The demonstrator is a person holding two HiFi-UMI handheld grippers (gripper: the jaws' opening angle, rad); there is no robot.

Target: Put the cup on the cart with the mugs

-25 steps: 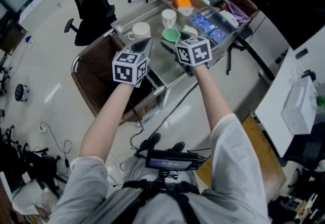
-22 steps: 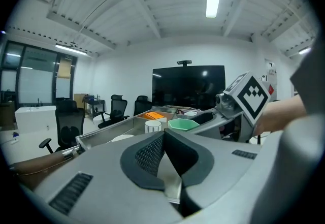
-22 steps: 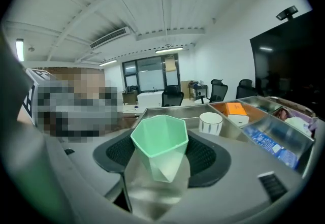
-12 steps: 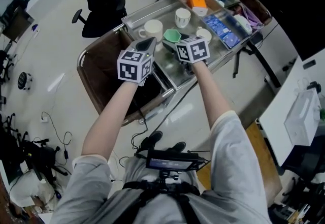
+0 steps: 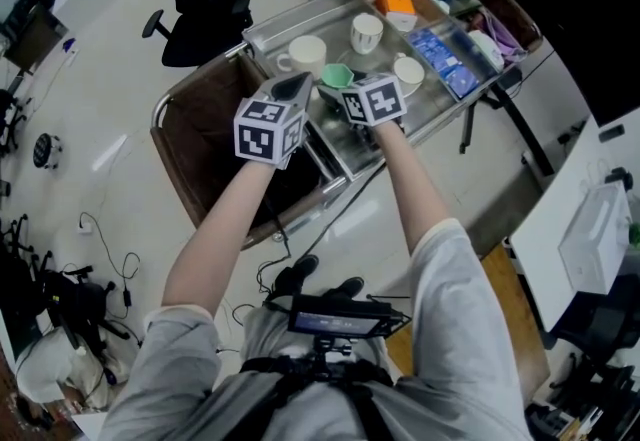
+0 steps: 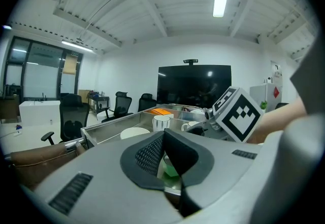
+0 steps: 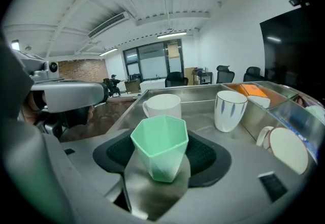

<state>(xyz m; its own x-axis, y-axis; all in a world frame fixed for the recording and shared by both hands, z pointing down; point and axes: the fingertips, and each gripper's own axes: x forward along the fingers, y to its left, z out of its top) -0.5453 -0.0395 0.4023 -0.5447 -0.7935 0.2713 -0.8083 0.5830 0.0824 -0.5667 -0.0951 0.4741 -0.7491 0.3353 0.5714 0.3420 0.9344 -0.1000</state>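
Cup (image 7: 159, 141) advanced, right claw (image 7: 163, 157) clamping — arm outstretched

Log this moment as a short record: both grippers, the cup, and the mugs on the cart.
Right gripper: fingers closed on the green cup
Left gripper: fingers together, empty
Cup position: upright, over the cart tray; contact with the tray unclear
Mugs: plain white mug behind the cup, striped mug to its right, third white mug at far right

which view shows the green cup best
Right gripper view: the green cup fills the centre, with its whole rim and facets visible. The head view shows only a small, partly hidden green bit; the left gripper view shows just a sliver.
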